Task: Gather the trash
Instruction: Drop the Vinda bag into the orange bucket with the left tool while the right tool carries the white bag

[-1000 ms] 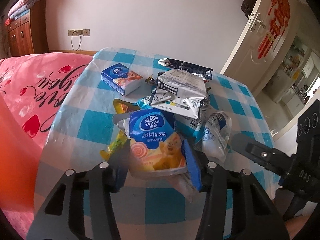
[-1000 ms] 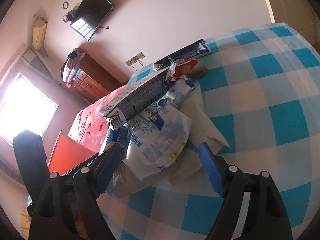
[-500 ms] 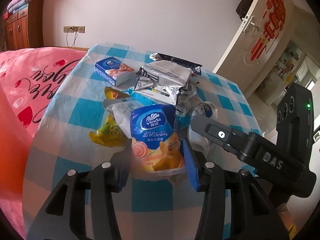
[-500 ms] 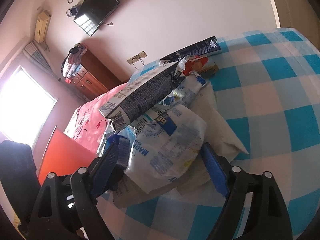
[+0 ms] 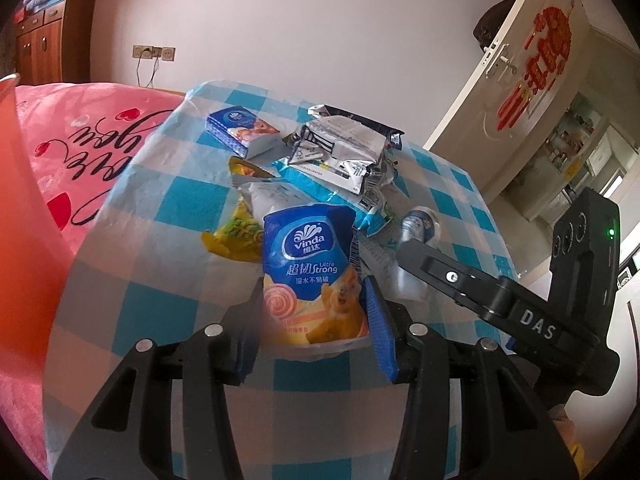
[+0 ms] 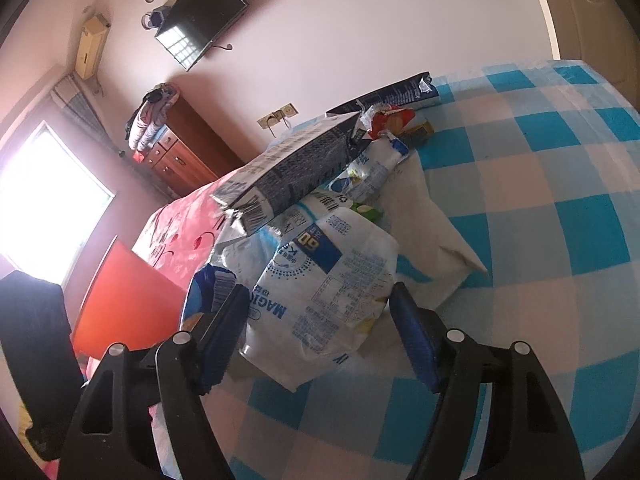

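While the left gripper (image 5: 314, 328) pinches the Vinda tissue pack (image 5: 314, 276) at the pile's 6 o'clock edge, the right gripper (image 6: 320, 328) straddles a white wrapper (image 6: 320, 300), jaws parted, apparently not gripping.

Blue Vinda tissue wrapper (image 5: 314, 276) and white crumpled packet (image 6: 320, 300), heaped among wrappers on checked tablecloth (image 5: 168, 200)

A table (image 5: 168, 216) in a blue-and-white checked cloth is filling the frame's middle. Wrappers (image 5: 340, 152) are piling at its centre, a tissue pack (image 5: 240, 130) is lying toward the upper left, and a white napkin (image 6: 432, 232) is resting flat.
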`<control>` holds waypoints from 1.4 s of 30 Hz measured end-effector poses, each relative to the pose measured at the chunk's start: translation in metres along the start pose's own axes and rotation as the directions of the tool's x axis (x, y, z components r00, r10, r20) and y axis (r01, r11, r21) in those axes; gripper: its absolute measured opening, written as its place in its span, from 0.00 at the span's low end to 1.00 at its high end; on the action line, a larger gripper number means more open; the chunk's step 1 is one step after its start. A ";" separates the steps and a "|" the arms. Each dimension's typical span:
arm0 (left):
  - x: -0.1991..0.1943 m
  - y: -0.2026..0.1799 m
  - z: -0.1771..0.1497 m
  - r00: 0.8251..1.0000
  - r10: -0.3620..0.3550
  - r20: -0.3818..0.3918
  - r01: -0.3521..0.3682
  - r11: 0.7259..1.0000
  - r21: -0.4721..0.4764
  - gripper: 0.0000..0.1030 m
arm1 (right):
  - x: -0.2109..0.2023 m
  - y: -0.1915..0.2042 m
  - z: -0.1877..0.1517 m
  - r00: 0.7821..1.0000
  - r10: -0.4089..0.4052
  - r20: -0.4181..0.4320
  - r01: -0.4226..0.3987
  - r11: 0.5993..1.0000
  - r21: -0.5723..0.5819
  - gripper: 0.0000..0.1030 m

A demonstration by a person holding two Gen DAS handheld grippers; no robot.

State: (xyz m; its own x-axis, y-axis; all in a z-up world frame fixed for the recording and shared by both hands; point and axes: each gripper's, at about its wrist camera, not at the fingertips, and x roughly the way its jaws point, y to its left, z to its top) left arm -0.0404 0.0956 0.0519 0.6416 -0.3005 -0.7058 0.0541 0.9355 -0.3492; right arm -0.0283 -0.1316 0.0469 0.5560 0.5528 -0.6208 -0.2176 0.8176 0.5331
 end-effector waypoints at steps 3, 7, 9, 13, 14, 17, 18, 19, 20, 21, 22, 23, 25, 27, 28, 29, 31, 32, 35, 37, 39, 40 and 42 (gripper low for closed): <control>-0.012 0.003 -0.001 1.000 -0.006 0.023 0.006 1.000 -0.003 0.47 | -0.012 0.004 -0.002 1.000 0.008 0.012 -0.008 1.000 -0.001 0.70; -0.036 0.007 0.003 0.997 -0.014 0.076 0.014 1.000 -0.006 0.47 | -0.025 0.020 0.002 0.999 0.034 0.021 -0.033 0.999 -0.020 0.70; -0.054 0.013 0.008 0.993 -0.010 0.116 0.012 1.000 -0.017 0.47 | -0.031 0.035 0.008 0.998 0.051 0.029 -0.050 0.998 -0.047 0.70; -0.097 0.029 0.021 0.977 0.034 0.209 -0.028 0.999 -0.030 0.47 | -0.039 0.078 0.020 0.994 0.106 0.029 -0.102 0.988 -0.120 0.70; -0.106 0.032 0.023 0.973 0.046 0.224 -0.039 0.999 -0.032 0.47 | -0.039 0.094 0.023 0.992 0.123 0.027 -0.118 0.982 -0.150 0.70; -0.140 0.053 0.031 0.950 0.117 0.290 -0.104 0.993 -0.059 0.47 | -0.036 0.140 0.029 0.984 0.179 0.004 -0.173 0.958 -0.229 0.70; -0.148 0.059 0.032 0.943 0.138 0.302 -0.123 0.990 -0.067 0.47 | -0.033 0.157 0.031 0.980 0.200 -0.007 -0.195 0.947 -0.257 0.70; -0.158 0.069 0.034 0.931 0.175 0.319 -0.156 0.984 -0.084 0.47 | -0.030 0.169 0.032 0.977 0.214 -0.016 -0.210 0.938 -0.277 0.70; -0.166 0.079 0.035 0.923 0.201 0.330 -0.177 0.979 -0.100 0.47 | -0.027 0.185 0.033 0.973 0.231 -0.027 -0.228 0.927 -0.298 0.70; -0.170 0.086 0.036 0.916 0.219 0.335 -0.192 0.975 -0.114 0.47 | -0.020 0.204 0.034 0.966 0.253 -0.045 -0.254 0.913 -0.320 0.70; -0.176 0.095 0.036 0.909 0.242 0.339 -0.209 0.969 -0.131 0.47 | -0.016 0.215 0.034 0.962 0.268 -0.057 -0.271 0.904 -0.332 0.70; -0.181 0.106 0.037 0.899 0.273 0.343 -0.234 0.960 -0.152 0.47 | -0.009 0.231 0.035 0.955 0.287 -0.072 -0.294 0.890 -0.348 0.70; -0.189 0.127 0.037 0.882 0.324 0.343 -0.272 0.943 -0.192 0.47 | 0.002 0.258 0.032 0.945 0.312 -0.097 -0.325 0.869 -0.374 0.70; -0.191 0.143 0.036 0.873 0.355 0.335 -0.294 0.930 -0.220 0.47 | 0.017 0.282 0.029 0.935 0.333 -0.126 -0.355 0.848 -0.394 0.70; -0.192 0.148 0.036 0.870 0.364 0.333 -0.299 0.926 -0.231 0.47 | 0.023 0.290 0.028 0.932 0.336 -0.136 -0.361 0.842 -0.400 0.70; -0.193 0.158 0.035 0.866 0.379 0.327 -0.309 0.918 -0.248 0.47 | 0.030 0.299 0.026 0.929 0.338 -0.149 -0.370 0.836 -0.406 0.70; -0.192 0.170 0.034 0.861 0.397 0.318 -0.322 0.910 -0.263 0.48 | 0.042 0.311 0.022 0.925 0.339 -0.170 -0.380 0.826 -0.417 0.71; -0.190 0.178 0.033 0.858 0.412 0.306 -0.333 0.901 -0.278 0.48 | 0.050 0.316 0.020 0.926 0.333 -0.179 -0.378 0.823 -0.425 0.71; -0.188 0.192 0.028 0.853 0.433 0.291 -0.347 0.887 -0.305 0.53 | 0.068 0.322 0.016 0.929 0.311 -0.200 -0.368 0.825 -0.428 0.72; -0.188 0.197 0.024 0.847 0.448 0.286 -0.358 0.879 -0.316 0.59 | 0.078 0.322 0.015 0.938 0.288 -0.192 -0.343 0.838 -0.423 0.83; -0.186 0.200 0.023 0.840 0.459 0.288 -0.368 0.873 -0.320 0.65 | 0.080 0.317 0.014 0.941 0.285 -0.181 -0.336 0.849 -0.408 0.87; -0.186 0.200 0.022 0.835 0.466 0.292 -0.375 0.871 -0.318 0.73 | 0.081 0.312 0.015 0.940 0.291 -0.176 -0.338 0.856 -0.392 0.88; -0.189 0.197 0.019 0.815 0.489 0.311 -0.401 0.863 -0.306 0.79 | 0.077 0.300 0.015 0.944 0.288 -0.161 -0.328 0.874 -0.359 0.89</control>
State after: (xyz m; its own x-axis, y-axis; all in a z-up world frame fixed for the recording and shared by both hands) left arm -0.1364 0.3403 0.1285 0.7871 0.2706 -0.5542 -0.4453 0.8711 -0.2071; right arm -0.0387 0.1534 0.1681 0.3325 0.7834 -0.5251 -0.6604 0.5909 0.4633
